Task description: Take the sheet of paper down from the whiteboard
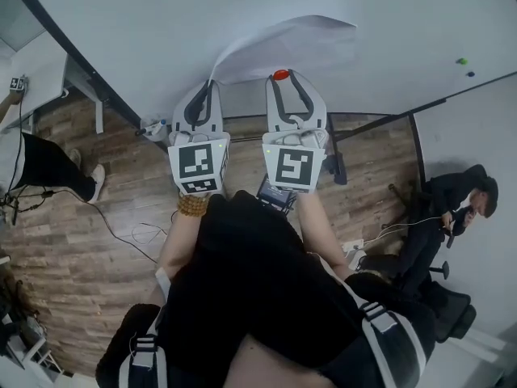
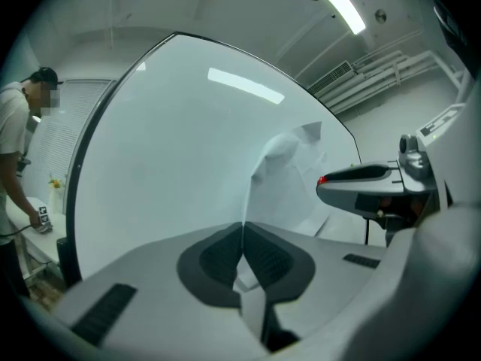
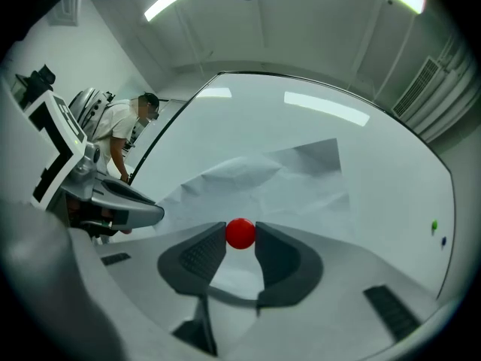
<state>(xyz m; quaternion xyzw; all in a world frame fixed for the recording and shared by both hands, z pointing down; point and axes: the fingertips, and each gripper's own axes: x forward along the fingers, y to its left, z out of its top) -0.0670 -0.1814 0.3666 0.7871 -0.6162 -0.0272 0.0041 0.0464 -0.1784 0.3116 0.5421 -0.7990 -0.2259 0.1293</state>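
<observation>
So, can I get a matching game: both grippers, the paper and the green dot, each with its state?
1 left gripper
2 right gripper
3 sheet of paper
4 green dot

A shut on the red magnet
B far right on the whiteboard
C shut on the paper's edge
D crumpled, bulging off the board

Pairs: 1-C, 2-A, 3-D, 4-B

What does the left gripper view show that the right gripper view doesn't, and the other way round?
Only the left gripper view: the left gripper shut on the edge of the sheet of paper. Only the right gripper view: the right gripper clamped on the red magnet, seen face-on, plus a green magnet far right. Both: the whiteboard, the paper, a person in a white shirt.
</observation>
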